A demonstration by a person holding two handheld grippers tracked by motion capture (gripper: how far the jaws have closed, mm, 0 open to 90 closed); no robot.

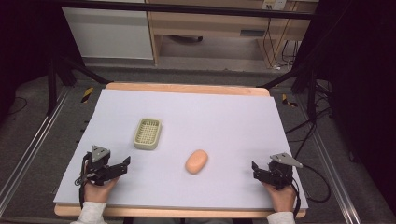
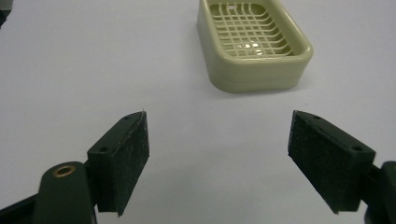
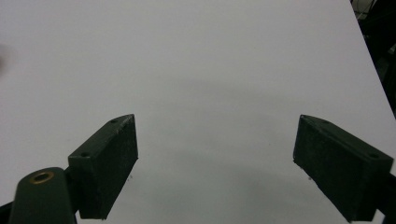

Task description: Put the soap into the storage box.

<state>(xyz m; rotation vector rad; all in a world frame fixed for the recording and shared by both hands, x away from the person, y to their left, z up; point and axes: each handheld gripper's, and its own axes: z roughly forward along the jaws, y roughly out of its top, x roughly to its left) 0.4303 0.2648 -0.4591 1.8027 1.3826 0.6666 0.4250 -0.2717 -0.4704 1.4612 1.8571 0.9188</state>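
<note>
Even overhead light falls on the pale desk [image 1: 224, 116], while the room at the left and right edges sinks into black. Shadows are soft and short. In the left gripper view a small glare sits inside the soap dish [image 2: 252, 46]. Near fingers [image 3: 109, 163] look slightly blurred.

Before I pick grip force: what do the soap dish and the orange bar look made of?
Soap dish: likely hard moulded plastic, pale green, glossy, with a slotted grid floor. Orange bar: probably soap, matte, smooth, with rounded edges; too small to be sure.
</note>
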